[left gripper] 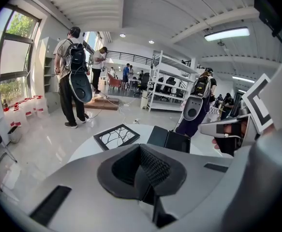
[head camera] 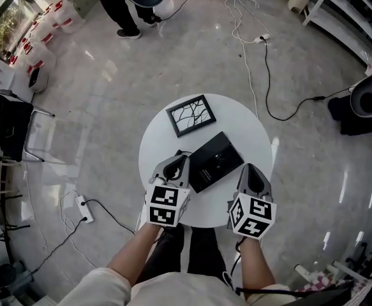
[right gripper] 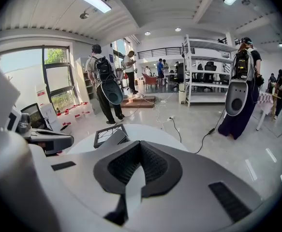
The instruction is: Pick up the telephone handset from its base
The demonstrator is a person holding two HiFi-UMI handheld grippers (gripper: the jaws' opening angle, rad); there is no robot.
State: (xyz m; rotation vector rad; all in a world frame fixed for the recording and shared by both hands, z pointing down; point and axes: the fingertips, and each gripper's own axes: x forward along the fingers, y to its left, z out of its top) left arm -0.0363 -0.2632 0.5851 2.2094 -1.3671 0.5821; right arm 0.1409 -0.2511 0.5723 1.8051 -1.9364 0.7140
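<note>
On table (head camera: 249,129), phone (head camera: 216,160) lies between and just ahead of left gripper (head camera: 180,158) and right gripper (head camera: 252,171); both closed, empty.

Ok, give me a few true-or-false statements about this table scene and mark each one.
The table is round and white. True.
The picture frame hangs on a wall. False: it lies flat on the table.
The left gripper is shut and empty. True.
The right gripper holds the telephone. False: it is shut on nothing, and the telephone lies on the table.
Loose cables lie on the floor. True.
</note>
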